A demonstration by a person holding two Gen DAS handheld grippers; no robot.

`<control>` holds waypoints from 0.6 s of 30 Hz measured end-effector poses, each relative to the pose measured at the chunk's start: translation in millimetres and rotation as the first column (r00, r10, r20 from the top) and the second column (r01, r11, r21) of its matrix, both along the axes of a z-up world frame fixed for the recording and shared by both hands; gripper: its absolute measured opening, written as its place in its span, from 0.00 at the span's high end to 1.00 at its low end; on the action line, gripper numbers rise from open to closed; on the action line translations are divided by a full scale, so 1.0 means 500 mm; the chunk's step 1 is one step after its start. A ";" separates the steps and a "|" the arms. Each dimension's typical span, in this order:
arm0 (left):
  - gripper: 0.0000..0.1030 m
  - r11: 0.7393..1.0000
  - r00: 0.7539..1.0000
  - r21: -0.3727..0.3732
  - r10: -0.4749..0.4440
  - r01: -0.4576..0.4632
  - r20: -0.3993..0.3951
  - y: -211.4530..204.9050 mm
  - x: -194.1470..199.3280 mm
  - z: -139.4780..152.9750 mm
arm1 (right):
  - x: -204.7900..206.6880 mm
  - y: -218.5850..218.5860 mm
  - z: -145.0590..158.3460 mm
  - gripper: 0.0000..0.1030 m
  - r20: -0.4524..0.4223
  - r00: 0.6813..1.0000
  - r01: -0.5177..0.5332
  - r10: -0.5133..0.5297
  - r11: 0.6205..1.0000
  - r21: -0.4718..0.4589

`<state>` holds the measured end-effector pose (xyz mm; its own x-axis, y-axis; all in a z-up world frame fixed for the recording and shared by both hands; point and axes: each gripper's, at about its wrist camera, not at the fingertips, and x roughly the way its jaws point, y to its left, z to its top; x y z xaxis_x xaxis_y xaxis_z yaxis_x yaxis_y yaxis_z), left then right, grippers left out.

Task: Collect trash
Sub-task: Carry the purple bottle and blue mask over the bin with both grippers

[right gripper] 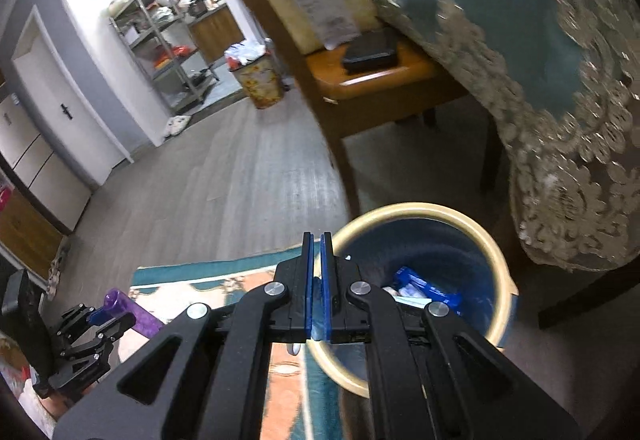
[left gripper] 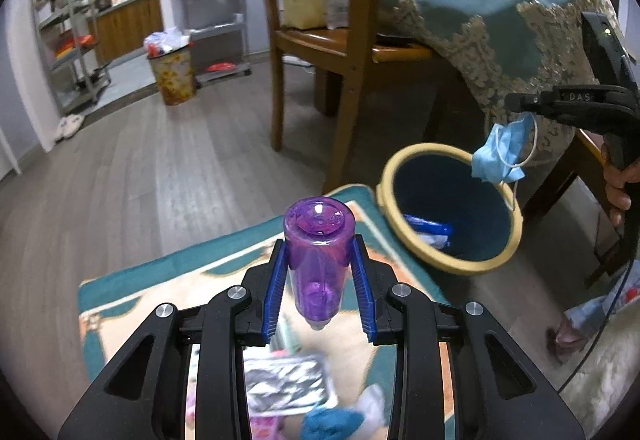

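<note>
My left gripper (left gripper: 319,244) is shut on a purple plastic bottle (left gripper: 319,260), held above the patterned rug. A blue trash bin (left gripper: 450,206) with a cream rim stands to its right and holds blue wrappers. My right gripper (left gripper: 516,102) is shut on a blue face mask (left gripper: 499,154) that hangs over the bin's far rim. In the right wrist view the right gripper (right gripper: 317,240) is closed above the bin (right gripper: 420,224); only a sliver of mask shows between the pads. The left gripper (right gripper: 105,310) with the bottle (right gripper: 128,310) shows at lower left.
A silver wrapper (left gripper: 286,384), a blue glove (left gripper: 332,422) and other litter lie on the rug (left gripper: 132,280). A wooden chair (left gripper: 320,40) and a table with a teal lace cloth (left gripper: 500,0) stand behind the bin. A flowered bin (left gripper: 172,76) and shelves stand far left.
</note>
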<state>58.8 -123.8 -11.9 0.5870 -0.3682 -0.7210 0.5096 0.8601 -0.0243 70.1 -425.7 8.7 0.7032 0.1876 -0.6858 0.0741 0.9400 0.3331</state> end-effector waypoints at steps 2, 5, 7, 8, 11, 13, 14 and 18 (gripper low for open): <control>0.67 1.000 1.000 -0.005 -0.021 0.021 -0.009 -0.028 0.005 -0.008 | -0.001 -0.019 -0.012 0.97 -0.013 1.000 0.008 -0.008 1.000 0.000; 0.67 0.998 0.998 -0.017 -0.057 0.056 -0.019 -0.078 0.013 -0.020 | -0.001 -0.029 -0.034 0.97 -0.044 0.999 0.015 -0.015 1.000 -0.004; 0.67 0.996 0.996 -0.025 -0.085 0.084 -0.020 -0.119 0.018 -0.030 | 0.004 -0.026 -0.047 0.97 -0.069 0.997 0.017 -0.017 1.000 -0.011; 0.67 0.995 0.995 -0.029 -0.095 0.094 -0.021 -0.133 0.019 -0.035 | 0.006 -0.029 -0.058 0.97 -0.085 0.996 0.020 -0.021 1.000 -0.016; 0.67 0.990 0.991 -0.039 -0.133 0.132 -0.028 -0.183 0.023 -0.053 | 0.012 -0.036 -0.081 0.97 -0.118 0.992 0.031 -0.033 0.999 -0.022; 0.67 0.988 0.988 -0.039 -0.152 0.151 -0.026 -0.216 0.025 -0.068 | 0.013 -0.046 -0.095 0.97 -0.137 0.990 0.041 -0.045 0.999 -0.027; 0.67 0.987 0.987 -0.040 -0.159 0.158 -0.027 -0.230 0.028 -0.074 | 0.013 -0.053 -0.102 0.97 -0.146 0.988 0.051 -0.054 0.998 -0.024; 0.67 0.983 0.985 -0.073 -0.169 0.167 -0.032 -0.278 0.038 -0.096 | 0.008 -0.074 -0.116 0.97 -0.160 0.985 0.070 -0.071 0.997 -0.010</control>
<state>77.6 -262.7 -59.8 0.4854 -0.5096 -0.7104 0.6442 0.7578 -0.1034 74.1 -462.8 -49.4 0.5959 0.1381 -0.7911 0.1922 0.9320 0.3074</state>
